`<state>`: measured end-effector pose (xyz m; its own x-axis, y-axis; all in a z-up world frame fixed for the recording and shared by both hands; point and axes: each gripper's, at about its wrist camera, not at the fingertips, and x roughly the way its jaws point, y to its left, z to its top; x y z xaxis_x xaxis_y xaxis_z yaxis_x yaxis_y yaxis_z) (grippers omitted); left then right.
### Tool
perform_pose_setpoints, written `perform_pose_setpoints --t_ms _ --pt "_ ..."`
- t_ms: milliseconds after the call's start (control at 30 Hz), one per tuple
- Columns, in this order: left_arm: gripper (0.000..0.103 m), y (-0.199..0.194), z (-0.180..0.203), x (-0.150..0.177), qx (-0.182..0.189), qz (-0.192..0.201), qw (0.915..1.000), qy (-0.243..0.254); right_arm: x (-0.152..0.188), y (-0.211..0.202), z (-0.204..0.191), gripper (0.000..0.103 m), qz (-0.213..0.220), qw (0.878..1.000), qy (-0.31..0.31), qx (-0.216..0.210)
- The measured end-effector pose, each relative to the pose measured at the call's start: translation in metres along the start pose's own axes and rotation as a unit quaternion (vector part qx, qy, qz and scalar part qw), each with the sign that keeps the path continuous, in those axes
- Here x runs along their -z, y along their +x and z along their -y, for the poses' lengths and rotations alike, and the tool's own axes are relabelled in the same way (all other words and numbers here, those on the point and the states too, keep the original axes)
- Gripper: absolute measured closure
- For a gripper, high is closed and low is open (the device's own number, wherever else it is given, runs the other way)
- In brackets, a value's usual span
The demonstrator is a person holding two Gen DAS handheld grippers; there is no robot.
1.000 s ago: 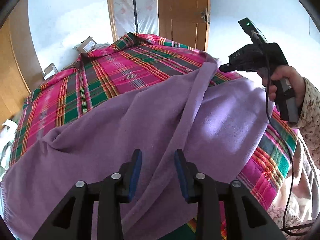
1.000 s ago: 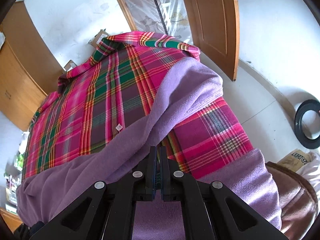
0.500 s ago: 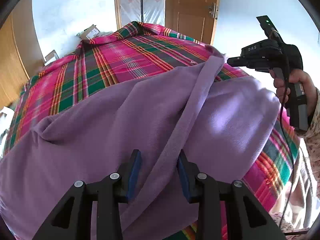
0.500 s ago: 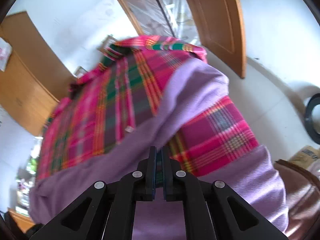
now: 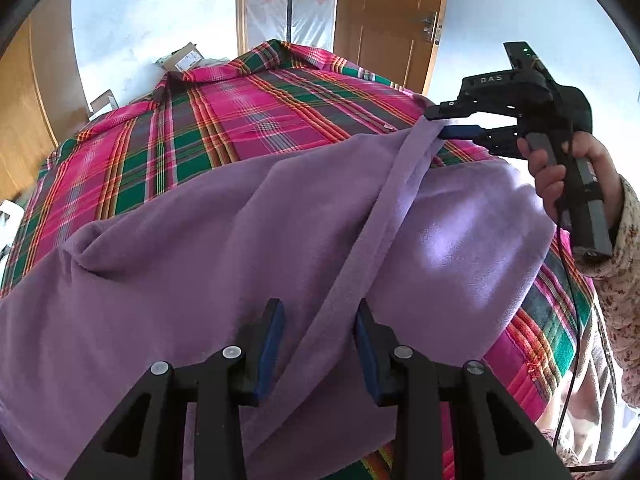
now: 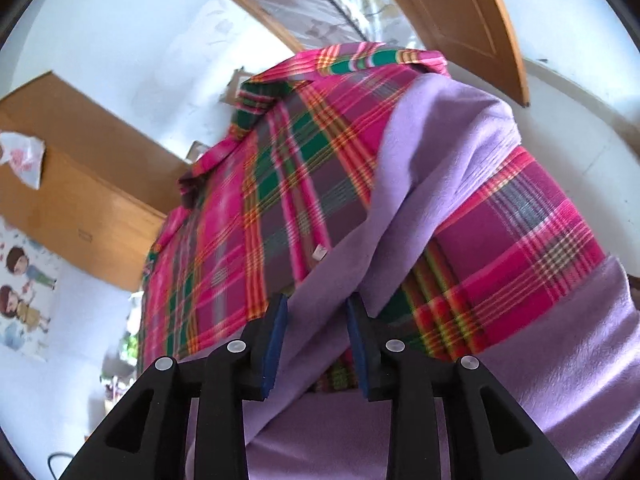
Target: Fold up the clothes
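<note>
A purple fleece garment (image 5: 192, 240) lies spread over the near half of a bed. In the left wrist view a raised fold (image 5: 372, 232) of it runs from between my fingers up to the right gripper. My left gripper (image 5: 319, 336) stands open just above the cloth, astride that fold. A hand (image 5: 560, 168) holds my right gripper (image 5: 436, 124) at the fold's far end, its jaws apart around the cloth. In the right wrist view the right gripper (image 6: 316, 332) is open and the purple garment (image 6: 424, 168) passes loosely between its blue pads.
A pink, green and orange plaid cover (image 5: 248, 128) drapes the bed (image 6: 280, 208). Beyond it stand a wooden door (image 5: 384, 20) and cardboard boxes (image 5: 184, 56). A wooden wardrobe (image 6: 80, 184) is on the left. A floral sleeve (image 5: 624, 280) and a black cable (image 5: 572, 320) are at the right.
My right gripper was shut on the purple fold and has opened, and its view has tilted upward. The left gripper stayed open over the same fold.
</note>
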<state>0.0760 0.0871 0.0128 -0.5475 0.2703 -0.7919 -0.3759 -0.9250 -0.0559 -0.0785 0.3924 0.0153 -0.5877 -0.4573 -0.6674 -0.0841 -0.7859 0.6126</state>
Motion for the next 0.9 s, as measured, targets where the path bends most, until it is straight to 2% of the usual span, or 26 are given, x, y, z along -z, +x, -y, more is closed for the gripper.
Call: perform_pose_setpoints --t_ms 100,167,233,333,367,500,600,900 --pt "0.067 0.001 -0.001 0.0 0.001 -0.001 1.0 -0.002 -0.004 0.003 -0.001 0.072 -0.001 1.0 0.014 0.009" --pt "0.068 0.001 -0.001 0.0 0.003 -0.002 1.0 -0.004 -0.005 0.002 -0.004 0.079 0.0 1.0 0.004 0.024" --pt "0.07 0.002 -0.002 0.0 0.006 -0.003 1.0 -0.007 -0.005 0.002 -0.006 0.095 0.004 0.999 -0.007 0.048" --pt "0.073 0.001 -0.003 -0.001 0.005 -0.002 0.9999 -0.013 -0.005 -0.001 -0.002 0.099 0.006 0.999 -0.006 0.044" --pt "0.075 0.001 -0.003 -0.001 0.003 -0.001 0.9999 -0.014 -0.005 -0.003 -0.002 0.099 0.009 0.999 -0.009 0.046" --pt "0.094 -0.003 -0.002 -0.001 -0.006 0.01 0.9998 -0.014 -0.002 -0.019 -0.007 0.1 0.035 0.998 -0.028 0.047" --pt "0.1 -0.009 0.0 -0.001 -0.003 0.019 0.9998 -0.011 0.002 -0.037 -0.013 0.1 0.061 0.996 -0.045 0.043" --pt "0.1 -0.041 0.009 -0.004 0.001 0.06 0.9982 0.0 0.017 -0.084 -0.02 0.1 0.118 0.99 -0.056 0.044"
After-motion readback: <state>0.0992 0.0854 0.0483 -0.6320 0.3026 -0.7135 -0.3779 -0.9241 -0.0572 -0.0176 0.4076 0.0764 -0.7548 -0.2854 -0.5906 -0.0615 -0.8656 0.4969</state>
